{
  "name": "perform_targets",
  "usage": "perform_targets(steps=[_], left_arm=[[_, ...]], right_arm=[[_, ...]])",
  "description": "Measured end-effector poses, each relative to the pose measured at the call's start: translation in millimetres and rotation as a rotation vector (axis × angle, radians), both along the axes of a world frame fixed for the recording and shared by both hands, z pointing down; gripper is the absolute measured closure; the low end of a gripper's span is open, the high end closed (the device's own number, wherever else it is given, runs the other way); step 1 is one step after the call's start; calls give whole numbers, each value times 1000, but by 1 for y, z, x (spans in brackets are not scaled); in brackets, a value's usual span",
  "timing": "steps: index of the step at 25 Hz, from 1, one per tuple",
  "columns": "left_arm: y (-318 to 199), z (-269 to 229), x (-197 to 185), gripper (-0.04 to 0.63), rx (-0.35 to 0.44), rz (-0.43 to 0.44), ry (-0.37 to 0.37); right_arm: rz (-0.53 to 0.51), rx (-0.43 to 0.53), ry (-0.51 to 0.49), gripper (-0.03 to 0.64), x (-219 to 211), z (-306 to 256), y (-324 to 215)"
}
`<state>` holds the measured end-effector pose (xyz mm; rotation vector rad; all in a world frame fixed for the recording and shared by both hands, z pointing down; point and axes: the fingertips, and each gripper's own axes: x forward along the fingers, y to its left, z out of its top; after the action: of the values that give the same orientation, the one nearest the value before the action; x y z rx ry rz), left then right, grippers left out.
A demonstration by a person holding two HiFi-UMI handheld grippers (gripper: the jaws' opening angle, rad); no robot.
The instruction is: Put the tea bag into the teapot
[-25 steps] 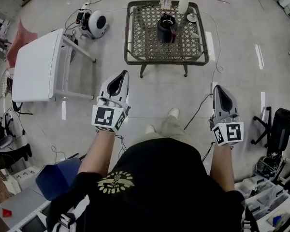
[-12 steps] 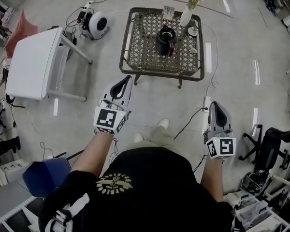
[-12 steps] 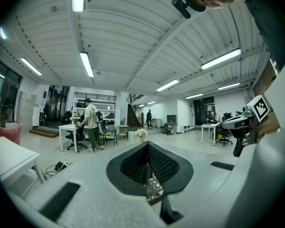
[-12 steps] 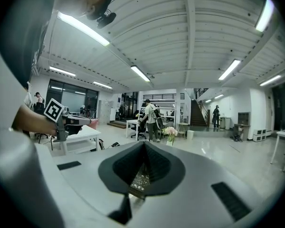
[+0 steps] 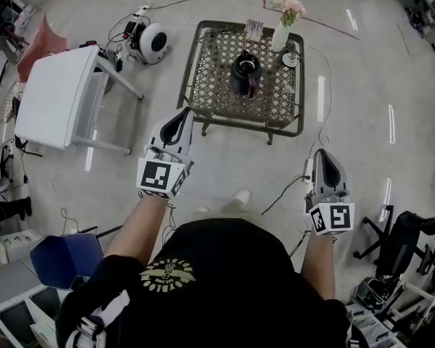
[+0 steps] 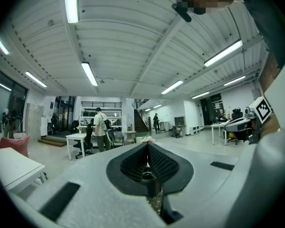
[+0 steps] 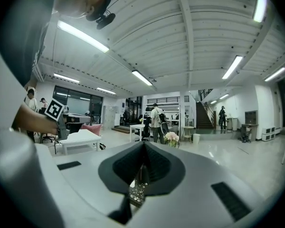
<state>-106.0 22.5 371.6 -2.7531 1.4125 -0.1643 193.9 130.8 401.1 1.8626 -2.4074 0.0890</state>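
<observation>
Both tools are in front of me, near to the person's chest in the head view, and neither one carries anything. The left gripper (image 5: 181, 118) has its jaws shut, pads meeting at the tip, as its own view shows. The right gripper (image 5: 325, 158) is also fully closed on nothing.

Each gripper view catches the other tool's marker cube at its edge, which the head view shows only from above. A slot behind the closed pads lets through a patch of lattice in both gripper views. The right gripper view shows the pink flowers (image 7: 171, 137) just over its jaw tips. Both gripper views show people standing by desks, a staircase (image 6: 141, 122) and long ceiling lights, all outside the head view.

Beyond the grippers is pale glossy floor with a cable across it. Further on stands the lattice table (image 5: 214, 85), well apart from both tools. The black teapot (image 5: 244, 75) sits near its middle. Past it are a white vase (image 5: 280, 36) and a small dish (image 5: 291, 59), with a small striped item (image 5: 254, 29) at the far edge. I cannot pick out the tea bag with certainty. A white table (image 5: 54, 96) stands to the left, with a round white device (image 5: 154, 38) on the floor beyond it.
</observation>
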Motion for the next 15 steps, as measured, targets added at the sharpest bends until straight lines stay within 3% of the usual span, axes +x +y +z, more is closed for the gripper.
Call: perform_targets(steps=[7,15], left_arm=[[2,-14,0,598,12,-45,-45],[-13,-4,-17,598,-15,-94,-44]], right_arm=[[-50,26,-17,611,13,-7,-26],[-64,30,-11,611,14,-4,-55]])
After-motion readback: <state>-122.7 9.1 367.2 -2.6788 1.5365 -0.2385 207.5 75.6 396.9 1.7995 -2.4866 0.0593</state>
